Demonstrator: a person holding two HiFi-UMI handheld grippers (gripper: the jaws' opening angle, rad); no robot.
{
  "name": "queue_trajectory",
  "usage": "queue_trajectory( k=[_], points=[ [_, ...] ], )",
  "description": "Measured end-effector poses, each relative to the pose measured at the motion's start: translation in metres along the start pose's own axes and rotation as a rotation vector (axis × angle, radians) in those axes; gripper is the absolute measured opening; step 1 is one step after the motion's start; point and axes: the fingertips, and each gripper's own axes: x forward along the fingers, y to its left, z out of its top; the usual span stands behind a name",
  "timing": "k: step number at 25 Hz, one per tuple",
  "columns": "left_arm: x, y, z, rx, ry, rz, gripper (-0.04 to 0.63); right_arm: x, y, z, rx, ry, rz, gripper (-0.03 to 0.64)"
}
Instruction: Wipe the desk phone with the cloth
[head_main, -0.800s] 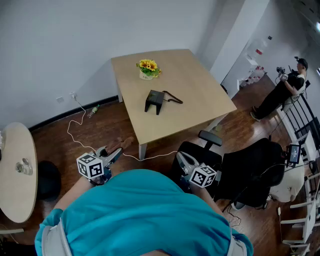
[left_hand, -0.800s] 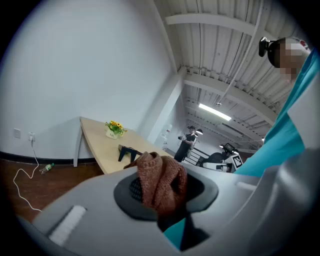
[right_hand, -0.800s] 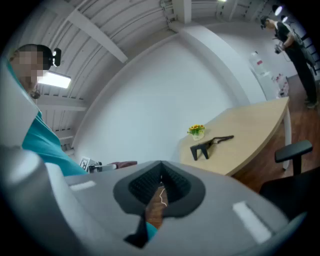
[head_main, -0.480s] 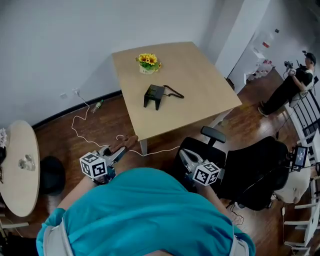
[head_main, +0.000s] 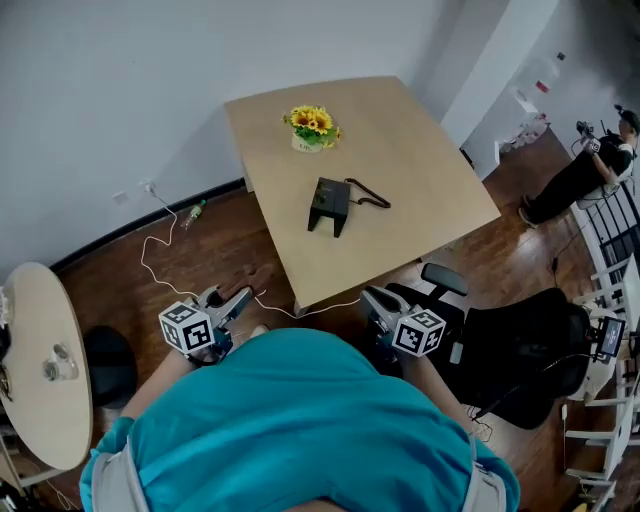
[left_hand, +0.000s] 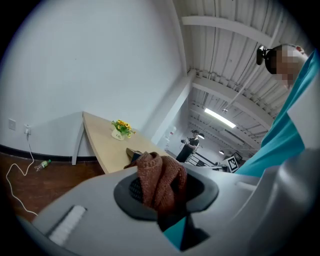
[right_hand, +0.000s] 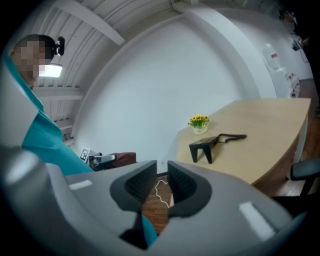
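- Since the earlier frame the head view has closed in on the worktop (head_main: 400, 150). Its near corner now sits just ahead, between the two grippers, and the office chair (head_main: 520, 350) has slid off to the right.
- Left gripper (head_main: 238, 300): fingers clamped on the reddish-brown cloth (left_hand: 160, 182), which is bunched and sticks up out of the grip. The gripper is held low over the floor, short of the worktop's near edge.
- Desk phone (head_main: 330, 203): dark wedge, mid-worktop, well apart from both grippers, nothing touching it.
- The phone's long axis runs roughly away from the person, a bit diagonal. A dark cord (head_main: 372, 197) trails off its right side.
- Flower pot (head_main: 313, 125) stands beyond the phone near the far edge, clear of it.
- Key relation: the phone lies forward and to the right of the cloth-holding fingers, across the near edge.
- Judgement: the left gripper must go up, forward and right to land the cloth on the phone.
- Right gripper (head_main: 372, 298): fingers nearly together with a narrow gap, nothing between them, only floor showing through.
- It looks the nearer of the two to the phone, which sits ahead and right in its own view, but it carries no cloth.
- Wiping not yet begun.
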Motion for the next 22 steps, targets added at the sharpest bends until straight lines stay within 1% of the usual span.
queue_trajectory(
  k=[3, 5, 6, 8, 11, 13, 15, 16, 18, 22],
  points=[
    [0.003, 0.041, 0.028, 0.002, 0.033, -0.055, 0.101, 0.036, -0.004, 0.014, 0.094, 0.015, -0.004, 0.101],
    [0.014, 0.062, 0.043, 0.018, 0.053, -0.097, 0.101, 0.058, -0.017, 0.024, 0.172, 0.025, 0.002, 0.151],
    [0.019, 0.072, 0.050, 0.021, 0.060, -0.108, 0.101, 0.068, -0.025, 0.029, 0.220, 0.027, 0.005, 0.164],
    [0.027, 0.085, 0.056, 0.014, 0.069, -0.122, 0.101, 0.082, -0.043, 0.037, 0.316, 0.024, 0.007, 0.197],
    [0.044, 0.092, 0.061, 0.001, 0.082, -0.134, 0.101, 0.087, -0.081, 0.050, 0.438, 0.003, -0.009, 0.217],
    [0.058, 0.094, 0.066, 0.001, 0.088, -0.121, 0.101, 0.093, -0.115, 0.057, 0.505, -0.001, -0.030, 0.243],
    [0.073, 0.093, 0.072, 0.012, 0.085, -0.093, 0.101, 0.106, -0.150, 0.063, 0.533, 0.012, -0.024, 0.265],
    [0.080, 0.091, 0.075, 0.021, 0.081, -0.073, 0.101, 0.117, -0.166, 0.066, 0.538, 0.024, -0.001, 0.271],
    [0.095, 0.088, 0.082, 0.027, 0.064, -0.018, 0.101, 0.141, -0.191, 0.070, 0.555, 0.055, 0.074, 0.297],
    [0.118, 0.075, 0.083, -0.016, 0.026, 0.082, 0.101, 0.177, -0.226, 0.056, 0.636, 0.155, 0.189, 0.340]
  ],
)
